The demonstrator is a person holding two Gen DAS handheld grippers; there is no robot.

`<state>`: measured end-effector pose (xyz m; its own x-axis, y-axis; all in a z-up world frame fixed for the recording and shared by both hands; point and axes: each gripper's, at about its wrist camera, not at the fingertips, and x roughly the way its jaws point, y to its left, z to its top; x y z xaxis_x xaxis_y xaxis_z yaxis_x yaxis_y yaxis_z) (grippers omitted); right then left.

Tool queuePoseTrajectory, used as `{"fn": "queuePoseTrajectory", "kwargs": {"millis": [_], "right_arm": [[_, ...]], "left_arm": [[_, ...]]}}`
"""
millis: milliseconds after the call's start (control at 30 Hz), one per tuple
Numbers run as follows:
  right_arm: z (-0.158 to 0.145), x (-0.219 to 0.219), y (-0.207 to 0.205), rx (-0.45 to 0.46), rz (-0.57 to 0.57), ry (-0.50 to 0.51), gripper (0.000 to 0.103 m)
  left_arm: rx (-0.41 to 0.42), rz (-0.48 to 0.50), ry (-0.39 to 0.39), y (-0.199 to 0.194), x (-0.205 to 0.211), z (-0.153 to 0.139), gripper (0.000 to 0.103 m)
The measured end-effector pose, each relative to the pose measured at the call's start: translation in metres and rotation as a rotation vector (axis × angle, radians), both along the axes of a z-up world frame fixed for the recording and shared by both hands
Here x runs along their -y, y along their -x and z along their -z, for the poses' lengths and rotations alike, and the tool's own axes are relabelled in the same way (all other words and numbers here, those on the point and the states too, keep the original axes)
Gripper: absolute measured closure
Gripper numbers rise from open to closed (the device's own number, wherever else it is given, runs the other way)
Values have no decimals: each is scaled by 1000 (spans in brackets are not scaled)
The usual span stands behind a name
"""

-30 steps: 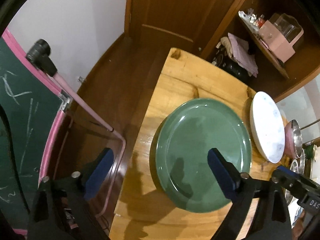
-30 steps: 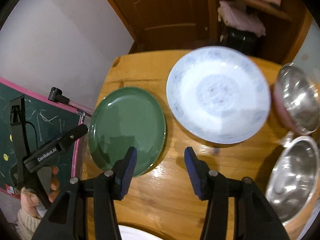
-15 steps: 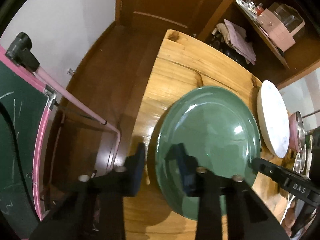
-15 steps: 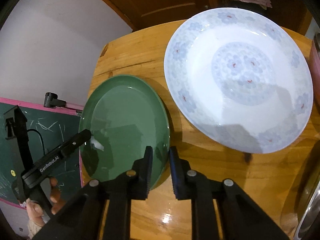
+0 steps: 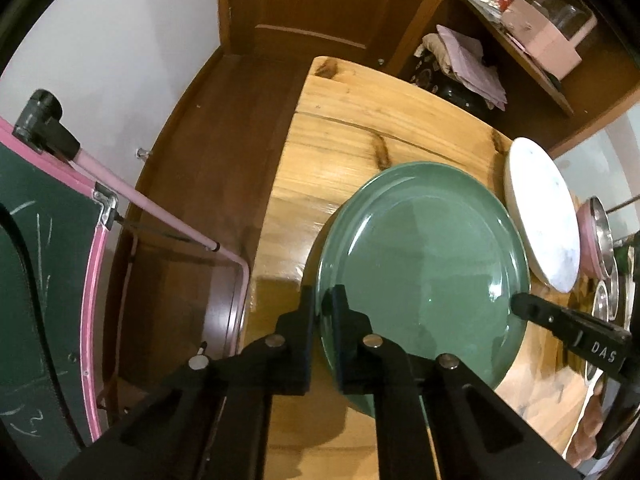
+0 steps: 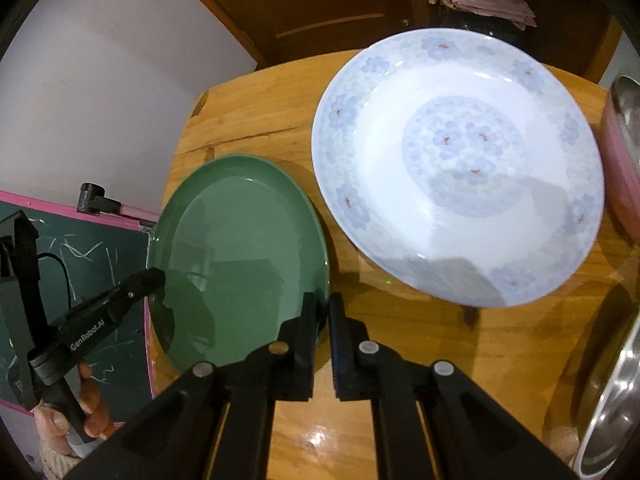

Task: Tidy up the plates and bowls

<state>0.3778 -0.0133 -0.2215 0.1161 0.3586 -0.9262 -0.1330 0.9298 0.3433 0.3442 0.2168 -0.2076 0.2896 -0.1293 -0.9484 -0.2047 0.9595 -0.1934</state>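
A green plate (image 5: 420,260) lies at the left end of the wooden table (image 5: 360,128). My left gripper (image 5: 324,302) points steeply down and is shut on the plate's left rim, which sits between its pads. My right gripper (image 6: 323,308) is shut on the opposite rim of the same green plate (image 6: 240,256). A large white plate with blue flowers (image 6: 460,168) rests just right of the green one, apart from both grippers. In the right wrist view a hand (image 6: 92,420) holds the left gripper's handle.
A pink bowl with a steel bowl inside (image 6: 624,148) stands at the table's right edge, and another steel bowl (image 6: 612,400) lies nearer. A green chalkboard with a pink frame (image 5: 40,240) stands left of the table. Behind are a brown door (image 5: 300,8) and cluttered shelves (image 5: 540,40).
Both grippers went from open to shut, each on one side of the green plate's rim. The right gripper sank closer to the table; the left one rolled slightly.
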Motion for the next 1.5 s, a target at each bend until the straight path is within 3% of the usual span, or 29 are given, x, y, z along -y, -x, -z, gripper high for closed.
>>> {"fn": "queuePoseTrajectory", "kwargs": {"millis": [400, 900, 1500], "right_arm": [[-29, 20, 29, 34, 2, -12, 98], [-99, 54, 113, 103, 13, -44, 98], [-128, 71, 224, 138, -45, -7, 97]], "left_arm": [[41, 4, 17, 35, 12, -39, 98], [126, 47, 34, 123, 45, -119, 98], [155, 78, 44, 230, 68, -137, 98]]}}
